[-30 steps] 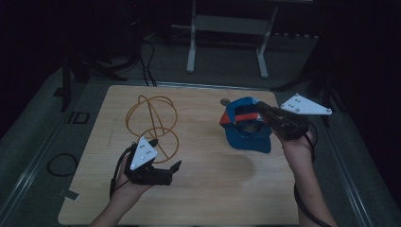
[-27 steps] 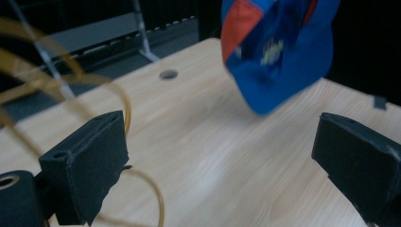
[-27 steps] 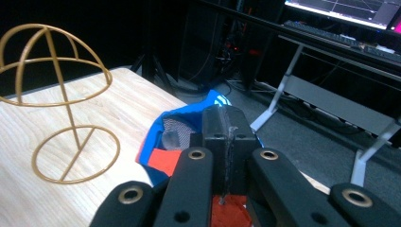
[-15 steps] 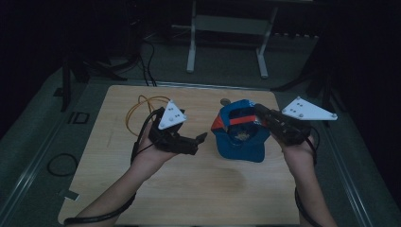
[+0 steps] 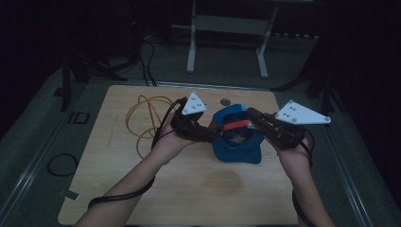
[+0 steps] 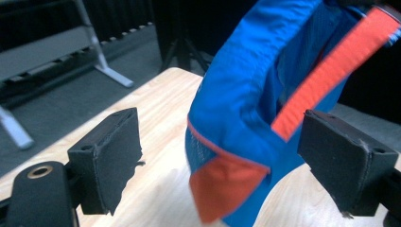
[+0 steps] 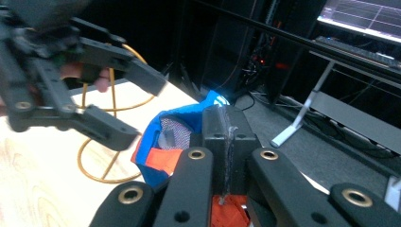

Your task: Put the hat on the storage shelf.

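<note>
A blue fabric bag (image 5: 236,144) with orange trim hangs over the middle of the wooden table (image 5: 189,189). My right gripper (image 5: 253,119) is shut on its upper right edge; in the right gripper view the jaws (image 7: 226,127) pinch blue cloth (image 7: 163,125). My left gripper (image 5: 210,134) is open at the bag's left side. In the left gripper view, the blue and orange cloth (image 6: 246,94) sits between the spread pads (image 6: 111,151) without touching them. The left gripper (image 7: 139,106) also shows in the right gripper view, jaws apart.
A coil of yellow cable (image 5: 149,118) lies on the table's back left, behind the left hand. A small round object (image 5: 225,101) rests near the back edge. A metal stand (image 5: 227,28) is on the floor beyond the table.
The left gripper has travelled from the table's front left up and right to the bag's side. The right gripper has shifted the bag a little leftward.
</note>
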The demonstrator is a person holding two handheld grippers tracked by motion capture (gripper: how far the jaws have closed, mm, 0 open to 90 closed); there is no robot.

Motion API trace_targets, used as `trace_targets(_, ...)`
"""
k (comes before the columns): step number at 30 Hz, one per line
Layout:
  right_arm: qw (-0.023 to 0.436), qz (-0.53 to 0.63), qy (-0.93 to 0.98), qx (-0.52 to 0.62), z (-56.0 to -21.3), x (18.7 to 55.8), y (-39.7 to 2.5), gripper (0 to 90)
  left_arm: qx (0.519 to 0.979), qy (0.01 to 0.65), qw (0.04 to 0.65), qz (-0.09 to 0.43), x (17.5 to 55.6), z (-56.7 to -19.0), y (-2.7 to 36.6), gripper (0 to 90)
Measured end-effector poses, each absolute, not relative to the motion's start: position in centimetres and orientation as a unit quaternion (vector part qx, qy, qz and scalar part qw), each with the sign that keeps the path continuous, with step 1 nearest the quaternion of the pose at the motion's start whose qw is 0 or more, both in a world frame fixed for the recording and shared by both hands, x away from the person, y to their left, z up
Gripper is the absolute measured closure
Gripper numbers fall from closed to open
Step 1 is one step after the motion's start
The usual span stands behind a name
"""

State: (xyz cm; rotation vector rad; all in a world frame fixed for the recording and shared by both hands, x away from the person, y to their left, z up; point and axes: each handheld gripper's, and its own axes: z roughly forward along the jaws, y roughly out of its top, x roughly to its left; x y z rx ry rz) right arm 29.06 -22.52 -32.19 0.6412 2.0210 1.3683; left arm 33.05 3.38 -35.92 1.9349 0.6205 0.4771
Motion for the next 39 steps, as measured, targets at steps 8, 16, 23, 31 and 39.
trace_targets(8, 0.292, 0.513, 0.776, 0.223, -32.8, 28.6, -21.2, 89.8, 0.815, 0.243, 0.492, 0.185, 33.5, -36.0, 2.0, 22.8)
trace_targets(16, 0.287, 0.510, 0.780, 0.223, -33.5, 28.7, -20.6, 89.7, 0.828, 0.254, 0.469, 0.175, 33.7, -36.5, 1.1, 58.4)
trace_targets(23, 0.284, 0.513, 0.780, 0.219, -33.6, 28.5, -20.4, 89.7, 0.835, 0.255, 0.453, 0.180, 33.9, -37.1, 0.6, 88.6)
trace_targets(31, 0.272, 0.525, 0.776, 0.221, -33.8, 27.8, -20.7, 89.6, 0.817, 0.258, 0.467, 0.221, 33.4, -36.3, 0.7, 90.0)
trace_targets(39, 0.254, 0.538, 0.774, 0.218, -34.1, 27.2, -21.1, 81.0, 0.808, 0.247, 0.473, 0.248, 32.8, -35.7, 0.9, 90.0)
